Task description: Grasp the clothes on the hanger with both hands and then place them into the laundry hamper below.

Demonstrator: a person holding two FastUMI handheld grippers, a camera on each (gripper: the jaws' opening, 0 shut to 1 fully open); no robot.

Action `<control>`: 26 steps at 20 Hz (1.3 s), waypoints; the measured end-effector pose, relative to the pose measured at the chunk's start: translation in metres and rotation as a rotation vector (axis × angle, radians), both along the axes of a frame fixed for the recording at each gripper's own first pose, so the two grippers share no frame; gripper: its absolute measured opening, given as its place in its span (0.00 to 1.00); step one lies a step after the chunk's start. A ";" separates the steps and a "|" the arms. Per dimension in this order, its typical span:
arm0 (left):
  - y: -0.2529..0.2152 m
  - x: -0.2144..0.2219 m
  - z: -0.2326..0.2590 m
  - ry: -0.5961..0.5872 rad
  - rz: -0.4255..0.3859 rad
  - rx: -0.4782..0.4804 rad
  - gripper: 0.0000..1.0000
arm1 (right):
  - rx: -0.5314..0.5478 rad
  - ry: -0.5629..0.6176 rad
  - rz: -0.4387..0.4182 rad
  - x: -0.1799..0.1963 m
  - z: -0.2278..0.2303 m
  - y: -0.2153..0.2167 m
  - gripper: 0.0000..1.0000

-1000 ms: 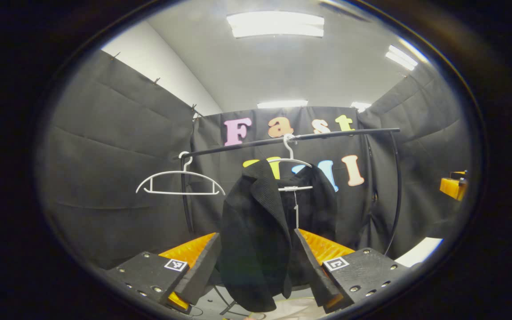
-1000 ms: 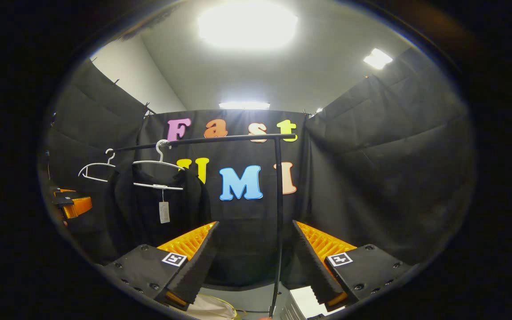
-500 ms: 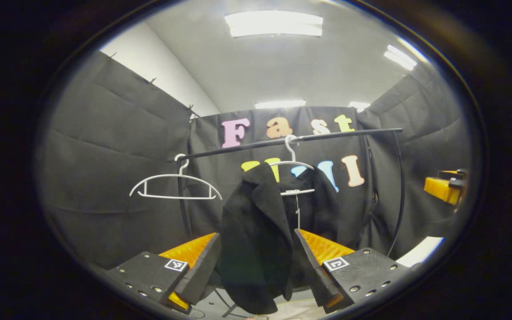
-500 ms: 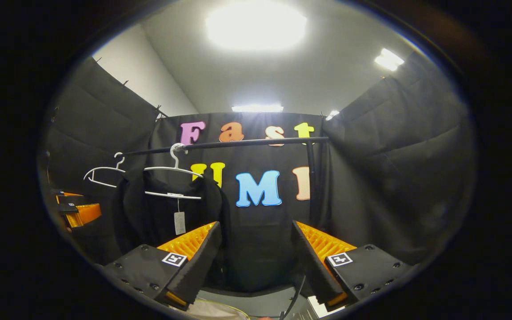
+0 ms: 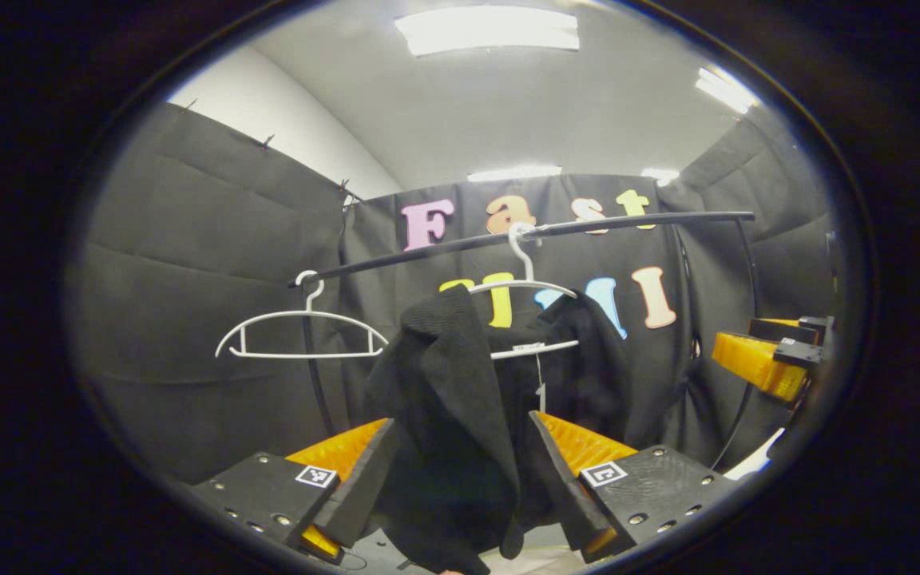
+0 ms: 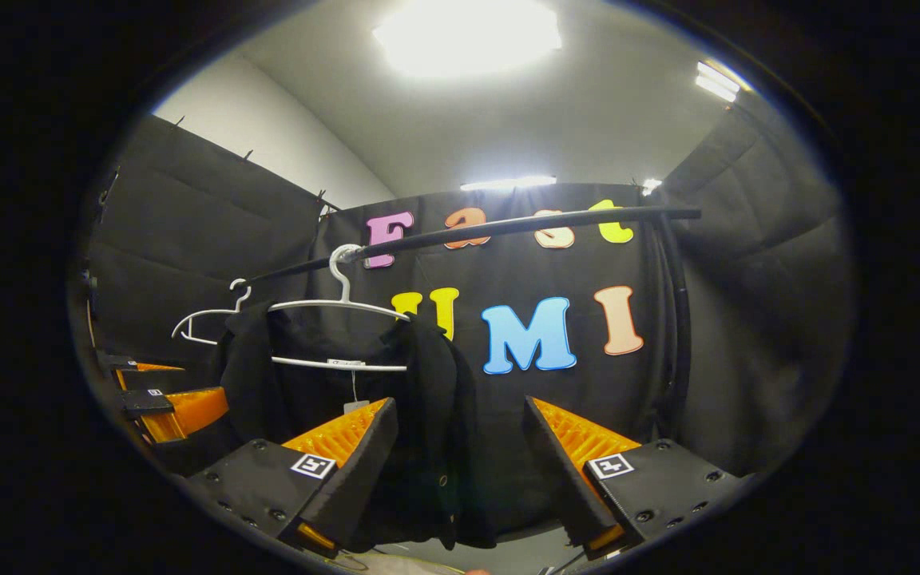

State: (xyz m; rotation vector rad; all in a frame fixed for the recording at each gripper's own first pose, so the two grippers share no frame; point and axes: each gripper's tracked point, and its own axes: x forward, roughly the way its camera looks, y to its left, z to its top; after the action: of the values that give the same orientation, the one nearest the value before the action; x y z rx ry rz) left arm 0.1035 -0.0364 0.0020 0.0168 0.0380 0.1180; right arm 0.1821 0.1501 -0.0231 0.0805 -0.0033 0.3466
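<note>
Left gripper view: ribbed black jacket [image 5: 460, 399] on a thin hanger [image 5: 520, 287].

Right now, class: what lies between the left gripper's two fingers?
In the left gripper view, the left gripper is open, and the black jacket's front panel hangs between its fingers.

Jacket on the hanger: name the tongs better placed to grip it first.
Left. The left tongs, open, already frame the jacket; between the right tongs only its edge shows.

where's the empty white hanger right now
In the left gripper view the empty hanger hangs at the left end of the black rail, left of the hanger holding the black jacket.
</note>
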 end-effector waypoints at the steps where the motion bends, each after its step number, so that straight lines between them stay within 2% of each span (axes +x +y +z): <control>1: -0.003 0.009 -0.002 0.004 0.010 0.001 0.94 | 0.009 0.007 0.013 0.010 -0.002 0.004 0.97; 5: -0.004 0.041 -0.009 0.027 0.057 -0.005 0.94 | 0.038 0.042 0.060 0.046 -0.013 0.022 0.99; 7: -0.001 0.051 -0.011 0.031 0.083 0.003 0.95 | 0.046 0.058 0.085 0.060 -0.018 0.032 0.96; 12: 0.007 0.071 -0.020 0.047 0.142 0.012 0.94 | 0.057 0.092 0.138 0.094 -0.032 0.058 0.96; 13: 0.009 0.074 -0.020 0.048 0.155 0.014 0.95 | 0.051 0.098 0.144 0.101 -0.036 0.063 0.92; 14: 0.011 0.078 -0.021 0.048 0.168 0.016 0.94 | 0.047 0.101 0.152 0.106 -0.038 0.067 0.96; 15: 0.014 0.081 -0.021 0.047 0.182 0.016 0.94 | 0.042 0.103 0.163 0.110 -0.041 0.072 0.96; 19: 0.022 0.094 -0.029 0.068 0.224 0.010 0.94 | 0.031 0.095 0.153 0.137 -0.045 0.087 0.96; 26: 0.033 0.116 -0.039 0.082 0.283 0.025 0.94 | -0.003 0.147 0.159 0.167 -0.067 0.116 0.96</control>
State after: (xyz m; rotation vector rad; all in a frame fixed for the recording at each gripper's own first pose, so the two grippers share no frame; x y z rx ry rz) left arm 0.2199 -0.0033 -0.0373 0.0409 0.1208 0.4011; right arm 0.3486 0.2658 -0.0902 0.1039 0.1501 0.4988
